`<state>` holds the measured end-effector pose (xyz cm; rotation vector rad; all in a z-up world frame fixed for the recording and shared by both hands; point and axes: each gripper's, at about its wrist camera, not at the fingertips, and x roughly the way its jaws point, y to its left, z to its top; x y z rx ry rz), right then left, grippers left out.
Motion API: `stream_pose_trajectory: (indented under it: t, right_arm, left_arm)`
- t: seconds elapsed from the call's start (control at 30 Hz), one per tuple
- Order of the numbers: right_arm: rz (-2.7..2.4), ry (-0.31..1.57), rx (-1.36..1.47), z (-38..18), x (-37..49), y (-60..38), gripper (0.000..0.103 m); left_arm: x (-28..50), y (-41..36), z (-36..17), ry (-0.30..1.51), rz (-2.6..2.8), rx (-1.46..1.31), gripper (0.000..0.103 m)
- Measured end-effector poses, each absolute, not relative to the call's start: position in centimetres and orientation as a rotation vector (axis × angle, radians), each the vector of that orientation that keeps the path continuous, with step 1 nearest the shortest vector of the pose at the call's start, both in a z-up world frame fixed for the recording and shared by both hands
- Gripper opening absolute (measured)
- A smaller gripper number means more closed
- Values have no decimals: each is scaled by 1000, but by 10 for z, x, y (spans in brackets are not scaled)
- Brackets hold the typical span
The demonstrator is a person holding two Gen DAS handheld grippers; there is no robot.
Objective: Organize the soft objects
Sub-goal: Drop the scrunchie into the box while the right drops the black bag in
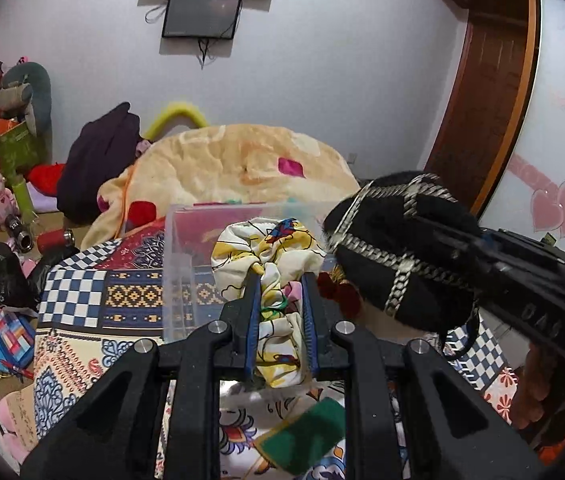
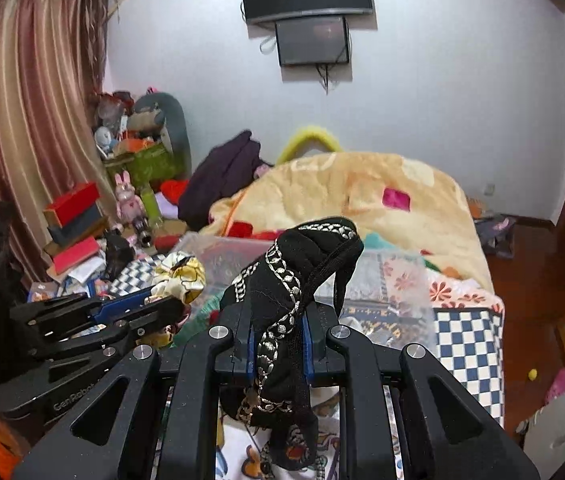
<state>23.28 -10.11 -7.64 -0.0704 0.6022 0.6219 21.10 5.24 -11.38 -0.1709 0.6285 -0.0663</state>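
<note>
My left gripper (image 1: 280,280) is shut on a bundled cartoon-print cloth (image 1: 270,248), white and yellow, held above the bed just in front of a clear plastic bin (image 1: 186,248). My right gripper (image 2: 276,312) is shut on a black cloth with silver braid trim (image 2: 302,264), held up over the bed near the same bin (image 2: 394,280). In the left wrist view the black cloth (image 1: 398,248) and the right gripper (image 1: 522,268) sit close on the right. In the right wrist view the left gripper (image 2: 154,304) and its printed cloth (image 2: 180,278) sit at the left.
A patterned quilt (image 1: 82,300) covers the bed, with a green cloth piece (image 1: 306,436) below my left gripper. A peach blanket heap (image 2: 362,192) and a dark garment (image 2: 222,176) lie behind the bin. Clutter of boxes and toys (image 2: 82,240) fills the left side; a wooden door (image 1: 482,80) is at the right.
</note>
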Motion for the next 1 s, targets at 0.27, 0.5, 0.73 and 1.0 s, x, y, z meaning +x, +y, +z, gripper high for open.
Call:
stream_pose_trajectory:
  t: [0.27,0.5,0.73,1.0]
  right_arm:
    - [632,662,-116,-88,240,-90,18]
    - [612,685,-130,-88,238,-98,30]
    - [600,637,-137,-76,226,-113,46]
    - [609,563,-125,-60,202,-134,59]
  left_arm:
    - [230,46,-130,699,-76,-163,20]
    - [226,43,-129,702,-70,-145,40]
    - [210,49,-110,652,-70,-169,45]
    - [183,50,-89,590,-86,-132,56]
